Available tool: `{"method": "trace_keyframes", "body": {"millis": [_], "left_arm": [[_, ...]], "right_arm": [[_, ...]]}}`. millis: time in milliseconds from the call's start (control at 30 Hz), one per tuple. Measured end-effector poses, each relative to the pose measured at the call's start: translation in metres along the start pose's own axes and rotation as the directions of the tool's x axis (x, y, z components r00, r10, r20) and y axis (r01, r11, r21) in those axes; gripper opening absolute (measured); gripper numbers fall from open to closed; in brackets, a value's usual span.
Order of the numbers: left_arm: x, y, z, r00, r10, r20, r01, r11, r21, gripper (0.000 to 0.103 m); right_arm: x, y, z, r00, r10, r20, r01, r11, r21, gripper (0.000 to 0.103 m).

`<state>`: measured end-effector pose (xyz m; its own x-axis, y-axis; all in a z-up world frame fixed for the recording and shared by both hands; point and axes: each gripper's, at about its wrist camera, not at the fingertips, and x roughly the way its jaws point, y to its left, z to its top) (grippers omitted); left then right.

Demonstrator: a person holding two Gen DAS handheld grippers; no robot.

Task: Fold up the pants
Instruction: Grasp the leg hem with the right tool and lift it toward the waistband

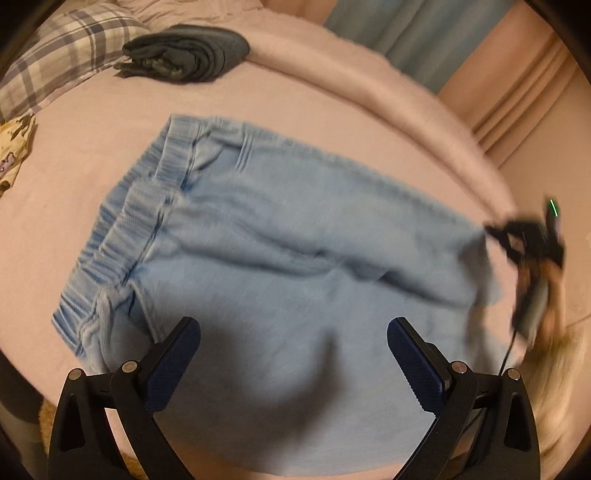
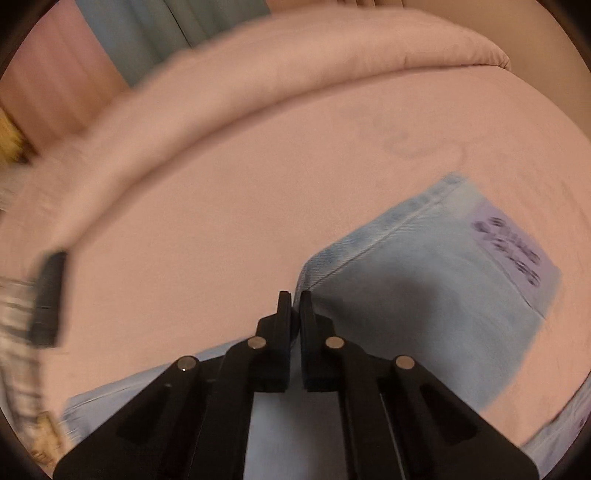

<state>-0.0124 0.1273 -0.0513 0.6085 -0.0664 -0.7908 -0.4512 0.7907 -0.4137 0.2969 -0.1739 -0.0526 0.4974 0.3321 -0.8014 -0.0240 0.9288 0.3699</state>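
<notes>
Light blue denim pants lie on a pink bed, waistband at the left, folded over lengthwise. My left gripper is open above the pants' near part, touching nothing. My right gripper shows at the pants' right edge in the left wrist view, blurred. In the right wrist view my right gripper is shut on the edge of the pants. A purple label shows on the cloth to its right.
A folded dark garment and a plaid pillow lie at the bed's far left. A yellow patterned cloth is at the left edge. A rolled pink blanket runs along the far side. Curtains hang behind.
</notes>
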Motion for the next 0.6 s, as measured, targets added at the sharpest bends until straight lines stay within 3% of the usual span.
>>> {"method": "trace_keyframes", "body": {"millis": [133,233,400,500,600], "left_arm": [[-0.025,0.000,0.019,0.986,-0.126,0.106,0.134,0.989,-0.063,0.102],[-0.028,-0.003,0.031,0.980,-0.134,0.147,0.144,0.988,-0.058,0.102],[0.009,-0.007,0.056,0.992,-0.074,0.100,0.078,0.996,-0.041,0.102],[0.032,-0.009,0.075,0.994,-0.079,0.069,0.084,0.994,-0.067,0.102],[0.056,-0.006,0.096,0.998,-0.056,0.017,0.058,0.990,-0.128,0.102]], "right_arm": [[-0.113,-0.026,-0.063,0.965,0.222,0.140,-0.221,0.975,-0.026,0.004],[-0.154,-0.050,-0.122,0.968,0.201,0.153,-0.196,0.979,-0.051,0.003],[-0.146,-0.096,-0.184,0.985,0.166,0.056,-0.167,0.986,0.010,0.003],[-0.122,-0.102,-0.191,0.991,0.137,-0.008,-0.137,0.990,0.014,0.003],[-0.120,-0.097,-0.185,0.991,0.135,0.010,-0.135,0.991,0.009,0.003]]}}
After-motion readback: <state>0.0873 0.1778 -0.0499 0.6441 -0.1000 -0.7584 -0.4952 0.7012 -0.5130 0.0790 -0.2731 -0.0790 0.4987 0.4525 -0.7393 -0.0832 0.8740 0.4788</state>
